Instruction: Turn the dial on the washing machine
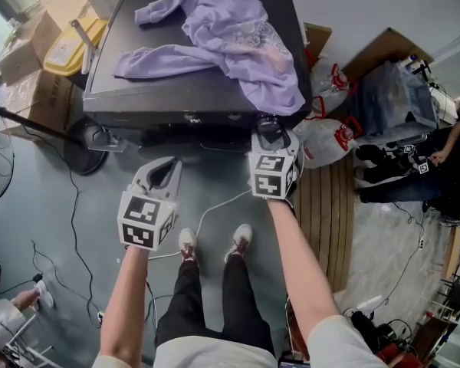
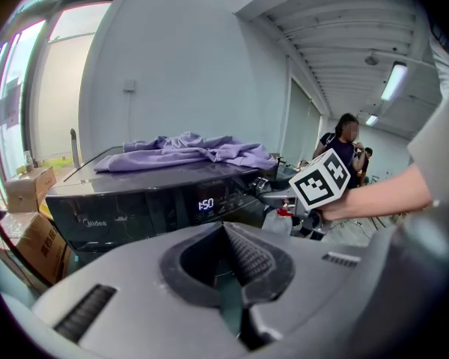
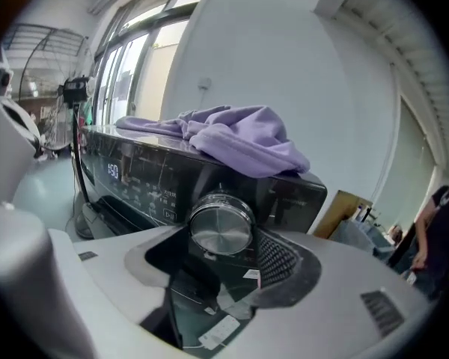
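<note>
The dark washing machine (image 1: 192, 90) stands in front of me with a lilac garment (image 1: 222, 37) spread over its lid. Its round metal dial (image 3: 221, 226) sits at the right end of the control panel, whose display (image 2: 205, 204) is lit. My right gripper (image 1: 268, 127) reaches the panel, and in the right gripper view (image 3: 221, 242) its jaws are closed on the sides of the dial. Held back over the floor, my left gripper (image 1: 169, 169) is short of the machine's front. Its jaws (image 2: 226, 234) meet at the tips with nothing between them.
Cardboard boxes (image 1: 31, 44) and a yellow container (image 1: 69, 44) stand left of the machine, with a fan base (image 1: 88, 144) on the floor. Plastic bags (image 1: 326, 140) and a wooden pallet (image 1: 330, 205) lie to the right. A seated person (image 1: 414, 167) is further right. A white cable (image 1: 215, 209) crosses the floor.
</note>
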`<state>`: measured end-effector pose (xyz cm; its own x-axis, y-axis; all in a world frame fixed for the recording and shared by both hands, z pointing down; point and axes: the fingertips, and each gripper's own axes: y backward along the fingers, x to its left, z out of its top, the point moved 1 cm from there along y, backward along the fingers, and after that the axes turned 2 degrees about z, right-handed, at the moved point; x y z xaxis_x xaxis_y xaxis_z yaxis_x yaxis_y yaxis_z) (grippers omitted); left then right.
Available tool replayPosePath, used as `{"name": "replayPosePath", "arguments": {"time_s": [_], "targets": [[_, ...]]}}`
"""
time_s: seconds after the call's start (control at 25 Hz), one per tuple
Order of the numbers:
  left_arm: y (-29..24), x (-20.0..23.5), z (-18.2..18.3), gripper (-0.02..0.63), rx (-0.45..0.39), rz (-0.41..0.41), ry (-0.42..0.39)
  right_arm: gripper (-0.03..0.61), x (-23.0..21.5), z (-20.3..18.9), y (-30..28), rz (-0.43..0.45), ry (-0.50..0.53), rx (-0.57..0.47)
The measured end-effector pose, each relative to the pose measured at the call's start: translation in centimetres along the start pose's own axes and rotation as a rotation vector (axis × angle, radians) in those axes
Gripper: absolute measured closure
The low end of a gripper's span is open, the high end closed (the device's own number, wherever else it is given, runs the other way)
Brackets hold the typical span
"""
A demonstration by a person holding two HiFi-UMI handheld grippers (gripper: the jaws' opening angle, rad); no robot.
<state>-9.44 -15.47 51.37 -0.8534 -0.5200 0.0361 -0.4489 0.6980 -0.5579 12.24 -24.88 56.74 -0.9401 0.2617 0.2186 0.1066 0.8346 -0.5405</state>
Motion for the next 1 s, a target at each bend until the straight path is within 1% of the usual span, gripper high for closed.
{"name": "replayPosePath", "arguments": {"time_s": [0.08, 0.12, 0.16, 0.2, 0.28, 0.32, 0.36, 0.4, 0.44, 0.56, 0.68, 0.8, 0.84, 0.92, 1.0], "targets": [[0.1, 0.1, 0.0, 0.600, -0.001, 0.003, 0.004, 0.291, 0.1, -0.3, 0.1, 0.065, -0.130, -0.008], [0.1, 0.1, 0.0, 0.600, -0.001, 0.003, 0.006, 0.284, 0.0, -0.5, 0.2, 0.104, -0.213, -0.015], [0.1, 0.1, 0.0, 0.600, -0.001, 0.003, 0.007, 0.274, -0.1, -0.5, 0.4, 0.147, -0.315, -0.024], [0.1, 0.1, -0.1, 0.600, -0.001, 0.002, 0.006, 0.264, -0.3, -0.5, 0.7, 0.193, -0.440, -0.036], [0.1, 0.0, -0.2, 0.600, 0.001, 0.001, 0.006, 0.252, -0.9, -0.3, 1.1, 0.271, -0.726, -0.068], [0.1, 0.0, -0.2, 0.600, 0.003, 0.000, 0.008, 0.249, -1.3, -0.2, 1.3, 0.295, -0.852, -0.084], [0.1, -0.1, -0.3, 0.600, 0.004, -0.002, 0.010, 0.247, -1.6, -0.1, 1.3, 0.311, -0.949, -0.098], [0.1, -0.1, -0.3, 0.600, 0.004, -0.004, 0.013, 0.247, -1.9, 0.0, 1.3, 0.321, -1.015, -0.108], [0.1, -0.2, -0.4, 0.600, 0.005, -0.006, 0.016, 0.247, -2.1, -0.1, 1.2, 0.325, -1.058, -0.112], [-0.1, -0.6, -0.4, 0.600, 0.008, -0.013, 0.013, 0.247, -2.7, -0.6, 0.7, 0.321, -1.143, -0.114], [-0.4, -0.8, -0.4, 0.600, 0.008, -0.019, 0.015, 0.249, -2.8, -0.9, 0.4, 0.315, -1.195, -0.130], [-0.5, -0.8, -0.5, 0.600, 0.002, -0.029, 0.056, 0.253, -2.4, -0.9, 0.2, 0.328, -1.243, -0.135], [-0.5, -0.7, -0.5, 0.600, 0.001, -0.031, 0.065, 0.262, -2.2, -0.8, 0.1, 0.335, -1.249, -0.133], [-0.5, -0.7, -0.6, 0.600, 0.003, -0.030, 0.070, 0.301, -2.0, -0.4, 0.1, 0.333, -1.217, -0.127], [-0.6, -0.6, -0.6, 0.600, 0.005, -0.029, 0.073, 0.302, -1.9, -0.2, 0.2, 0.319, -1.165, -0.119]]}}
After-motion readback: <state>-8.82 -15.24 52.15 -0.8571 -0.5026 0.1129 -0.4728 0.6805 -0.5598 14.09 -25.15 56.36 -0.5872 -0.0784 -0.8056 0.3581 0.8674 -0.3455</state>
